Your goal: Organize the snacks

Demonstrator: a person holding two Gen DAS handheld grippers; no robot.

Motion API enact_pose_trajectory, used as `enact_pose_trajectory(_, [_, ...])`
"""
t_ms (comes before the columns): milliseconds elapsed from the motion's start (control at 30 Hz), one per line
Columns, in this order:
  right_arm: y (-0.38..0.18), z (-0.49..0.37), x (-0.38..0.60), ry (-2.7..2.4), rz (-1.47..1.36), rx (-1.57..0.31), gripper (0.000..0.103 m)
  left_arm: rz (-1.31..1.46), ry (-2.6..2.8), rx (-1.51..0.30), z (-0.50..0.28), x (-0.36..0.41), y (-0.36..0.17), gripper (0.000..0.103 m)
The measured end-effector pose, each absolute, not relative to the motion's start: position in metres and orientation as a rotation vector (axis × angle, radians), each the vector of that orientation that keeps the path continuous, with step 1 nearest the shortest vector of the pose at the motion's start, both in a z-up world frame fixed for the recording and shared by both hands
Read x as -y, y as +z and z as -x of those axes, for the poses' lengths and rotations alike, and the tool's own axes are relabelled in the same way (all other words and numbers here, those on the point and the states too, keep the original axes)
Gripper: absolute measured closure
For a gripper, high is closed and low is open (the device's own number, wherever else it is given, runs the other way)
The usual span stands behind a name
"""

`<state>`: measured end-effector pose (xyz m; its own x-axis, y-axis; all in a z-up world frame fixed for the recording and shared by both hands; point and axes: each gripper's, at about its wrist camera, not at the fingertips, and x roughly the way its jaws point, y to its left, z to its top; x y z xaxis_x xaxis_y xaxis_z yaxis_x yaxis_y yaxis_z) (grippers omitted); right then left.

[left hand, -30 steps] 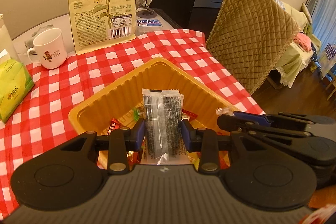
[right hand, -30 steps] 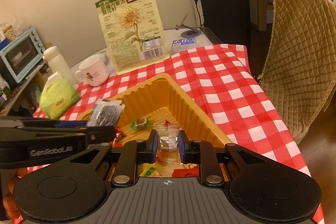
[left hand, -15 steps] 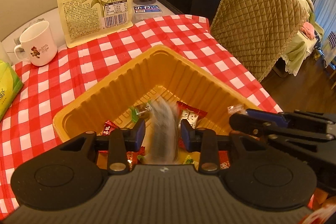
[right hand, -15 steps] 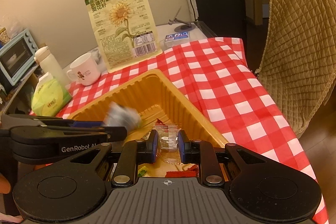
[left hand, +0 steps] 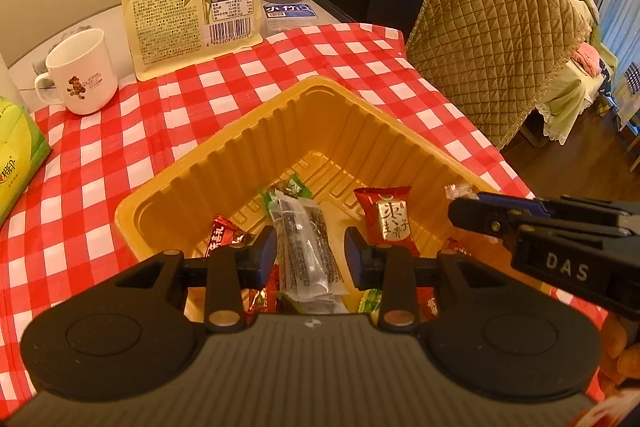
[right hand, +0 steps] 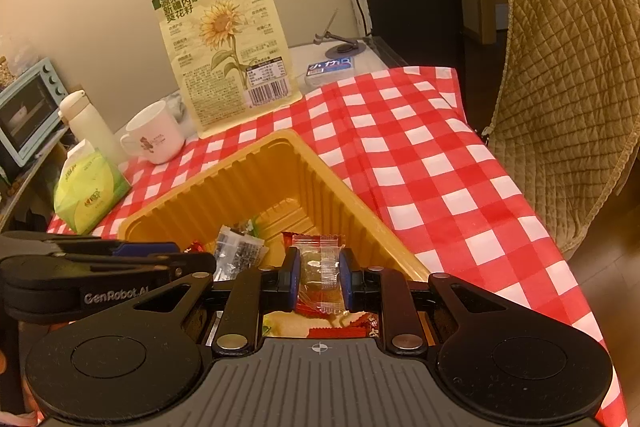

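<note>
Our right gripper [right hand: 319, 275] squeezes a clear candy packet [right hand: 320, 273] over the yellow tray [left hand: 224, 163].
Our left gripper [left hand: 310, 253] is spread apart, with the dark seed packet [left hand: 306, 247] lying loose in the tray among other snacks. We think only the held candy is left.

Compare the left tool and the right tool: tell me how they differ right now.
The left tool is open and holds nothing; the right tool is shut on a clear-wrapped candy. A black-speckled packet lies loose in the yellow tray beneath the left tool, while the right tool's candy is gripped upright. Both hang over the tray.
</note>
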<state>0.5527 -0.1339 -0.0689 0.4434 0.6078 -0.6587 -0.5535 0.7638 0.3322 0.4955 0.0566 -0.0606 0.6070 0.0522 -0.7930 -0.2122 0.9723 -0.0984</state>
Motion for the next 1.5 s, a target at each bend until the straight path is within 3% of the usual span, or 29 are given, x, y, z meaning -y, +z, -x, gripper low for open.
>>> enact_pose_trajectory(200, [-0.066,-0.553,0.126,0.756,-0.085,-0.832,0.082,0.184,0.163,-0.907,-0.487,-0.059,-0.059,0.069])
enact_pose_trajectory(400, [-0.057,-0.552,0.113,0.823,-0.137,-0.781,0.082,0.184,0.199,-0.901,-0.48,-0.066,-0.054,0.061])
enact_pose_trajectory(467, [-0.053,-0.551,0.11,0.835,-0.151,-0.772,0.073,0.185,0.211,-0.898,-0.477,-0.068,-0.052,0.056])
enact_pose_trajectory(500, [-0.051,-0.551,0.109,0.836,-0.154,-0.773,0.051,0.184,0.216,-0.896,-0.475,-0.069,-0.051,0.055])
enact_pose_trajectory(533, [-0.05,-0.55,0.11,0.832,-0.161,-0.766,0.038,0.184,0.221,-0.893,-0.473,-0.07,-0.05,0.053])
enact_pose_trajectory(667, [-0.048,-0.546,0.12,0.818,-0.192,-0.772,0.038,0.185,0.233,-0.88,-0.463,-0.069,-0.045,0.043])
enact_pose_trajectory(767, [-0.051,-0.543,0.131,0.793,-0.199,-0.809,0.035,0.183,0.242,-0.869,-0.454,-0.067,-0.041,0.041])
enact_pose_trajectory(1000, [-0.05,-0.528,0.167,0.737,-0.233,-0.843,0.018,0.189,0.251,-0.853,-0.426,-0.055,-0.027,0.035])
enact_pose_trajectory(1100, [-0.044,-0.516,0.181,0.726,-0.221,-0.841,0.014,0.197,0.252,-0.845,-0.409,-0.048,-0.019,0.035])
enact_pose_trajectory(1167, [-0.041,-0.506,0.19,0.73,-0.212,-0.834,0.012,0.208,0.262,-0.842,-0.396,-0.042,-0.013,0.028])
enact_pose_trajectory(1500, [-0.025,-0.436,0.225,0.77,-0.157,-0.835,0.01,0.221,0.311,-0.806,-0.314,-0.004,0.015,0.028])
